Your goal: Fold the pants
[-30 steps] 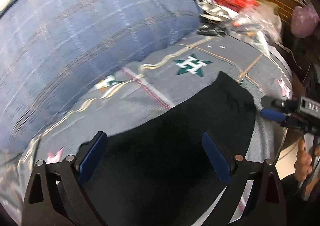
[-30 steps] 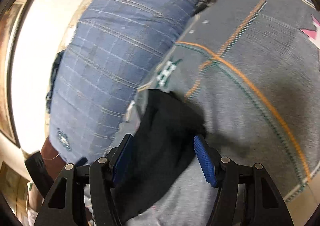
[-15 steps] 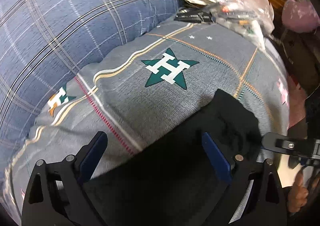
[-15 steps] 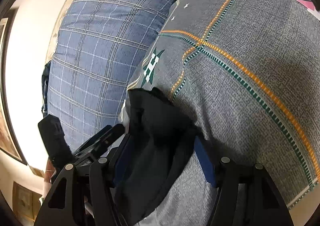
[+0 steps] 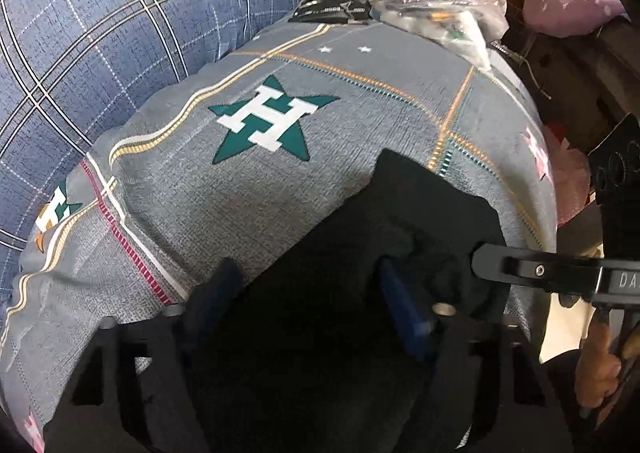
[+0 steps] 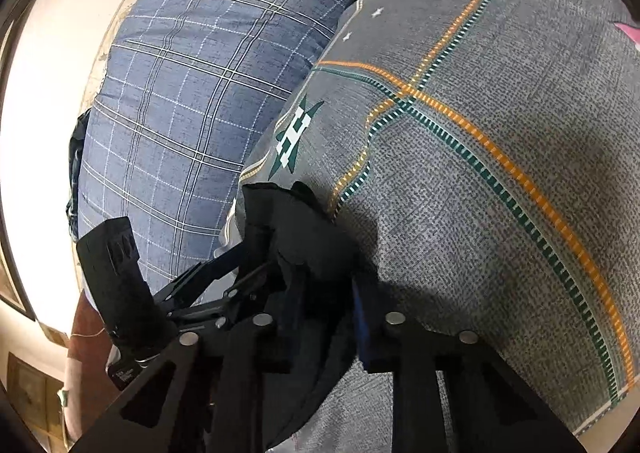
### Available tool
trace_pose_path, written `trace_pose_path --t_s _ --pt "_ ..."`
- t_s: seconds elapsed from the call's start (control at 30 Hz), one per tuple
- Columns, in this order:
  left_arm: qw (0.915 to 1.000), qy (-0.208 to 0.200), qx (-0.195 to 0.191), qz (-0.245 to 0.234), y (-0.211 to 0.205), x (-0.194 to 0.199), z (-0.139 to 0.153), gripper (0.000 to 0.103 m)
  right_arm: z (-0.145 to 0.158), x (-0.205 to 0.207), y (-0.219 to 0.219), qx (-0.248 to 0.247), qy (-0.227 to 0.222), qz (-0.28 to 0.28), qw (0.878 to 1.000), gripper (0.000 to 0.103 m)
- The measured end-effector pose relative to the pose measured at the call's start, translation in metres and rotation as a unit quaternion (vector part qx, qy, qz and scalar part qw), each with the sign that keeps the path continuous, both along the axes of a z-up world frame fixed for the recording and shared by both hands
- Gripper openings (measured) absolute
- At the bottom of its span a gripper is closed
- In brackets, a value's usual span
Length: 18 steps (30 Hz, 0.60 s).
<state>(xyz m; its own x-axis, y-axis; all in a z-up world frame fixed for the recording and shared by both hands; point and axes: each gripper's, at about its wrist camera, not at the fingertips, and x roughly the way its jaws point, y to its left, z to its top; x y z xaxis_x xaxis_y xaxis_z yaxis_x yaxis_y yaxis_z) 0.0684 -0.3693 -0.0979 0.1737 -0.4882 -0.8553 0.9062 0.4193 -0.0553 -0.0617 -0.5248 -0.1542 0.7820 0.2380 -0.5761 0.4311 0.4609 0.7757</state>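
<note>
item: black pants (image 5: pixel 360 293), also seen from the right wrist (image 6: pixel 304 245)
fabric: plain, dark, matte; no seams or pockets discernible
state: bunched, layered; far end forms a rounded, lumpy corner
pose: lying flat-ish, edges uneven
location: on grey bedspread (image 5: pixel 200 189), below the green star print, near the bed's edge

A lived-in bedroom at home

A bed (image 5: pixel 400 113) under a grey cover printed with green stars, a blue plaid pillow (image 5: pixel 100 33) against a cream wall (image 6: pixel 44 53), and a clutter of plastic bags (image 5: pixel 448 9) and packets at the far edge.
</note>
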Motion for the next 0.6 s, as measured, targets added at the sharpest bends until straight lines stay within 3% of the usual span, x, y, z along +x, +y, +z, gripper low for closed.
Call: trace_pose_path --t_s 0.17,0.47,0.6 --pt "1.0 -0.001 -0.005 0.006 0.006 -0.002 0.009 0.038 0.022 -0.003 0.014 -0.048 -0.042 0.016 0.998 0.016" --pt "0.9937 0.039 -0.058 0.087 0.062 0.018 0.036 0.037 0.067 0.002 0.059 -0.119 -0.129 0.088 0.981 0.016" --pt "0.9875 0.048 -0.078 0.128 0.107 0.023 0.046 0.037 0.079 0.009 0.092 -0.15 -0.141 0.128 0.97 0.015"
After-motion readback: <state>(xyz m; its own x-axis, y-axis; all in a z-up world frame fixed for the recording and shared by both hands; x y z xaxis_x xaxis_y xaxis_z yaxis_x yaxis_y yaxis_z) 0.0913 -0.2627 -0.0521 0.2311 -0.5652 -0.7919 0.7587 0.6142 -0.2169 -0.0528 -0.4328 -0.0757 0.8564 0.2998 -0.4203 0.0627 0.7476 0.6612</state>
